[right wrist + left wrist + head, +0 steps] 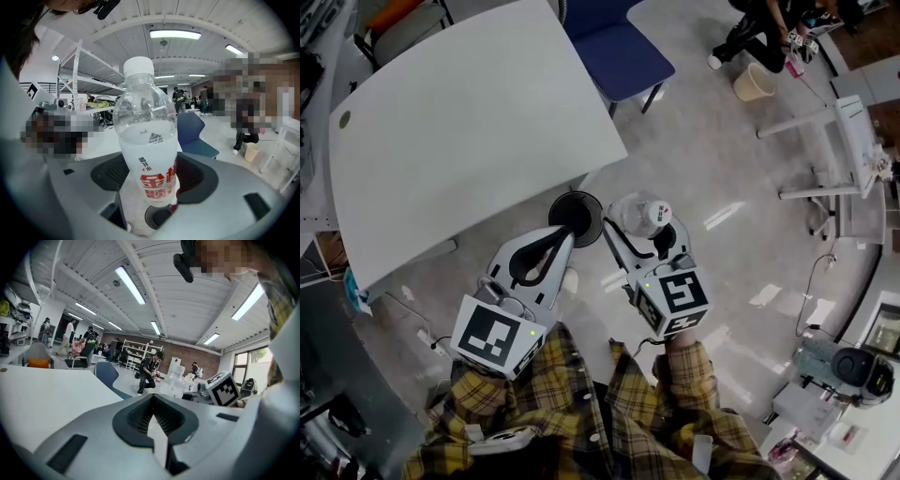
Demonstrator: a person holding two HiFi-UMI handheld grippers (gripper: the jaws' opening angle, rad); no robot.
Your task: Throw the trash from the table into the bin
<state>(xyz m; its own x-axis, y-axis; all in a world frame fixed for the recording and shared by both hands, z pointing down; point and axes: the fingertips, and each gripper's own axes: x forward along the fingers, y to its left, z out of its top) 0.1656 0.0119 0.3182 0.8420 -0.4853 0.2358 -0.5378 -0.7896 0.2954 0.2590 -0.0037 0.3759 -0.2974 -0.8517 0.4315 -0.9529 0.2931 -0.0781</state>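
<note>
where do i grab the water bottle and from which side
Take the water bottle by its straight labelled lower body, from the side, a pad on each flank, as the right hand-held gripper has it. It stands roughly upright; its shoulder tapers and the cap is narrow, so a higher grip would likely slip.

You wore a long-sleeved shirt (581, 412) in yellow and dark plaid. Your left gripper (565, 236) and right gripper (649, 231) were light grey shells with black ribbed pads (140, 416). Each carried a white cube (499, 336) printed with black square markers, with a small green light beside it.
</note>
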